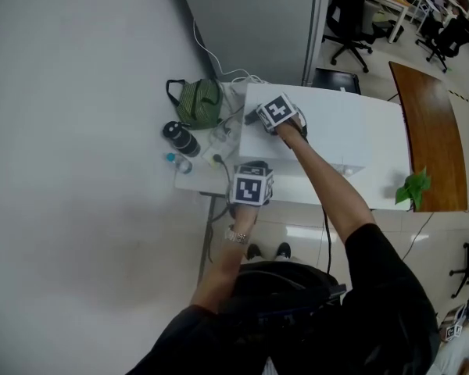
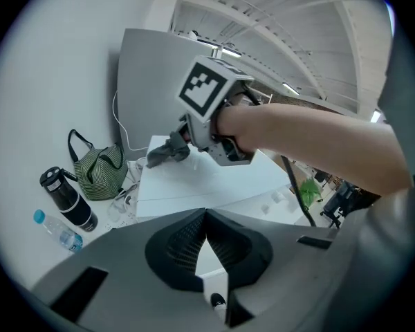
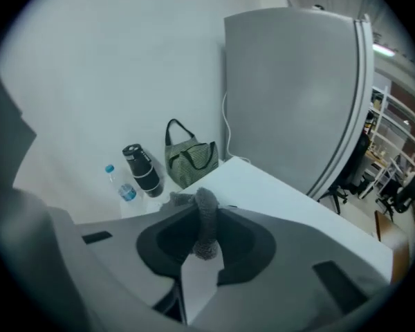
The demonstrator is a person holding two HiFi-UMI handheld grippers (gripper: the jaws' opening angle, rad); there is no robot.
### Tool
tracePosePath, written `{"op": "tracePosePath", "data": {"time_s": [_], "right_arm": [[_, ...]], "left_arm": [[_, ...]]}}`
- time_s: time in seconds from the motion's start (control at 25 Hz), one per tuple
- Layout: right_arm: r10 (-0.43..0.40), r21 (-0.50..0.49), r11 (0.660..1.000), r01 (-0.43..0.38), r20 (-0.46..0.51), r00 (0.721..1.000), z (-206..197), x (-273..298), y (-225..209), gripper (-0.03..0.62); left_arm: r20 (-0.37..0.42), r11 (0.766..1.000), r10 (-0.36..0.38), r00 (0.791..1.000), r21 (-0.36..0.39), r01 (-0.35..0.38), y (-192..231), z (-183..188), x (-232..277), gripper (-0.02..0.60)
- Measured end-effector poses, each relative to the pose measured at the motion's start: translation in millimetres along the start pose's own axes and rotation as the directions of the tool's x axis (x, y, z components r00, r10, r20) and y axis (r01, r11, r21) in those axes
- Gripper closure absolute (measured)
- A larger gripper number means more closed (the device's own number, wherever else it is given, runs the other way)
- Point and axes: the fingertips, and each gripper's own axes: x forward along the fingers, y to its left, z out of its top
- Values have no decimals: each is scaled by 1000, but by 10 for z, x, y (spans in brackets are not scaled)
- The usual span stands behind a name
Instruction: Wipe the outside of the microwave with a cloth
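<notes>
Head view, right gripper (image 1: pixel 259 118) at the left edge of the white microwave's (image 1: pixel 328 135) top, jaws clamped on a grey cloth (image 3: pixel 207 216), left gripper (image 1: pixel 252 172) near the microwave's front left corner, jaws together, empty.

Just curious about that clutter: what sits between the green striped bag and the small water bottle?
A black flask, between bag and bottle, clearest in the head view.

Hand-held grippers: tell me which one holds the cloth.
The right hand-held gripper: its jaws are shut on the grey cloth, atop the white microwave. The left hand-held gripper has its jaws together on nothing.
</notes>
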Motion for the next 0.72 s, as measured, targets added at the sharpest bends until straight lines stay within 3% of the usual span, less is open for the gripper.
{"op": "tracePosePath", "data": {"time_s": [0.2,0.36,0.4,0.52,0.64,0.72], "right_arm": [[14,-23,1000,-13,37,999,-66,136,49,526],[-197,-53,978,200,50,979,-410,-206,-840,526],[-230,-25,973,231,42,972,-571,-315,-1082,526],[-186,163,969,186,-12,982,-1204,-598,-1603,526],[-334,261,902,344,-81,939,-1815,-1089,-2362,526],[-379,300,865,402,-136,915,-2122,-1271,-2614,526]], "left_arm": [[-6,1000,11,1000,-1,-11,-25,-146,-127,589],[-4,1000,-5,1000,-1,5,-91,-120,-147,589],[-1,1000,-13,1000,0,13,-131,-115,-144,589],[7,999,-41,999,12,41,-266,-106,-143,589],[7,998,-63,998,25,62,-356,-142,-146,589],[4,997,-69,998,30,69,-384,-184,-170,589]]}}
